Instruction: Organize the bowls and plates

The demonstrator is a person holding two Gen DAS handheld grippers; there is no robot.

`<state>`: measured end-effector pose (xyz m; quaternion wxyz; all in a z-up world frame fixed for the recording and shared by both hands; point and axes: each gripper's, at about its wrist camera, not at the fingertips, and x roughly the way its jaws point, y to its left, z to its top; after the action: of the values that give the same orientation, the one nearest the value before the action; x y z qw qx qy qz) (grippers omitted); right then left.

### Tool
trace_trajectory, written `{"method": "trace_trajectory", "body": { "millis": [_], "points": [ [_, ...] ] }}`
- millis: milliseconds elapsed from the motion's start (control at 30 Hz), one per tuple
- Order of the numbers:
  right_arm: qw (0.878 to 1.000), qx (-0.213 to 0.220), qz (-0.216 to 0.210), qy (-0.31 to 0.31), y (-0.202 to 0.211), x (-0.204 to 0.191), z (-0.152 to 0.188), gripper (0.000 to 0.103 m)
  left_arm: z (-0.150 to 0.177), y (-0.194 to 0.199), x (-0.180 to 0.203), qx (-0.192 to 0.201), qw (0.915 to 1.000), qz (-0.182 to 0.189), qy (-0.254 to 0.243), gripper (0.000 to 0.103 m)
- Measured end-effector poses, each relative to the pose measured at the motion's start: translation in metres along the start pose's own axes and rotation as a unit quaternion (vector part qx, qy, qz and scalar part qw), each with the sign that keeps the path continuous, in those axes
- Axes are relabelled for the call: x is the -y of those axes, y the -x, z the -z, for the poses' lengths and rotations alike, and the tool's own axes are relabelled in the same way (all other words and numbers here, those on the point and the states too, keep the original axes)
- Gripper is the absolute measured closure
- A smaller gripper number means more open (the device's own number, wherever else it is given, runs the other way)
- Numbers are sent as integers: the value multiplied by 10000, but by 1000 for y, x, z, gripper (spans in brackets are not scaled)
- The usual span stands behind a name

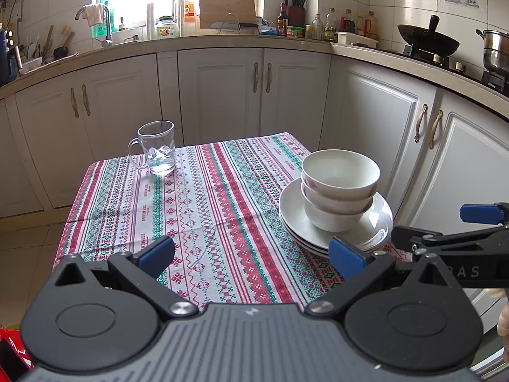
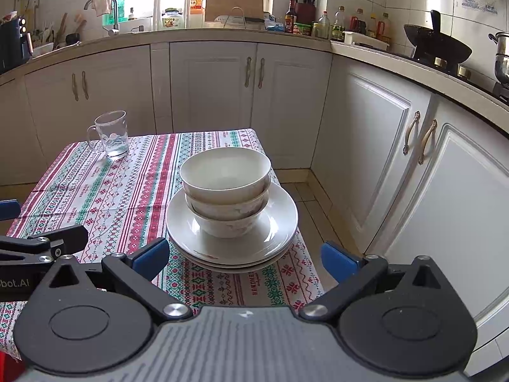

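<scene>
Left gripper (image 1: 251, 256): blue-padded fingers spread wide, nothing btwn them, hovering over the near part of the striped tablecloth (image 1: 203, 203). Its right pad sits in front of the plate stack's near rim in the left view; contact can't be confirmed, prob just short of it. Right gripper (image 2: 243, 259): fingers also spread wide, empty, lined up w/ the plate stack (image 2: 276, 226), one pad to either side of its near edge, not touching as far as the view shows.

Each gripper shows at the edge of the other's cam, side by side, close together.

Bowls (image 2: 226, 175): three white ones nested upright, sitting on the plates (at least two, maybe three; rims overlap, hard to count). Stack stands at the table's right side, near the front corner, plate rim reaching the cloth edge.

Glass mug (image 1: 157, 148): clear, upright, handle to the left, at the far left corner of the table, well apart from the stack.

Behind: white cabinets (image 1: 219, 95), counter w/ bottles, a wok (image 1: 428, 39) on the stove at right.
</scene>
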<state>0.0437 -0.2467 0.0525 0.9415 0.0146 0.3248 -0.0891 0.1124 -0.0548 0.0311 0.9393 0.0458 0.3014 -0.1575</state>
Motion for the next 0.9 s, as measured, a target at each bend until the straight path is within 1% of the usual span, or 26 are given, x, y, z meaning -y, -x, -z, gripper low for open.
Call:
{"method": "trace_trajectory", "body": {
  "millis": [900],
  "points": [
    [9999,-28,110,26,-4,0,1,0,0,-4,1,-105,9999,-49,31,1]
  ]
}}
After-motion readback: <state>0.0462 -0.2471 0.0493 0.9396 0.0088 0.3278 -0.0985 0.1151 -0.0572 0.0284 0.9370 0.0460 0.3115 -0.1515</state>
